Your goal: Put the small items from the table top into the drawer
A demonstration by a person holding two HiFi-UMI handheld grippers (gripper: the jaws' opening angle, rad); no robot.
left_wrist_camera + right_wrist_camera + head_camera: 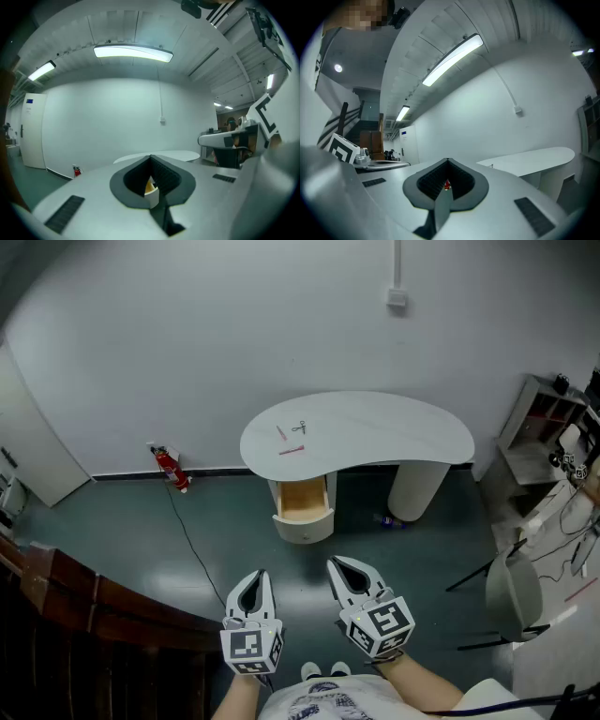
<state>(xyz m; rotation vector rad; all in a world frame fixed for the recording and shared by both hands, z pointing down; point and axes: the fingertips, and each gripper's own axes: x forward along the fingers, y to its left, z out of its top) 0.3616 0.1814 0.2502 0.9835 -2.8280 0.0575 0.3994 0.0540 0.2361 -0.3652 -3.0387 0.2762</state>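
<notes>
We face a pale wall (187,334) with a dark green floor (112,531) below it, and a white kidney-shaped table (394,432) stands against that wall. A wooden railing (84,601) runs well to the near left of the table. A grey chair (514,592) stands to the table's near right, and a shelf (544,413) sits by the table's right end.

Under the left part of the table a drawer (304,502) is pulled open towards us. Its wooden inside shows, and we cannot make out anything in it. A round white leg (417,488) holds up the table to the right of the drawer.

Our two grippers are held side by side well in front of the table and well apart from it. The left gripper (257,576) has its jaws pressed together at the tips with nothing pinched. The right gripper (334,564) also has its jaws closed tip to tip and carries nothing.

A red extinguisher (170,468) stands on the floor by the wall, just left of the table.

The small items lie on the table's left part, above the drawer. The scissors (299,427) are farthest back. A pink stick (280,432) lies just left of them, and a red stick (292,450) lies nearer the front edge.
</notes>
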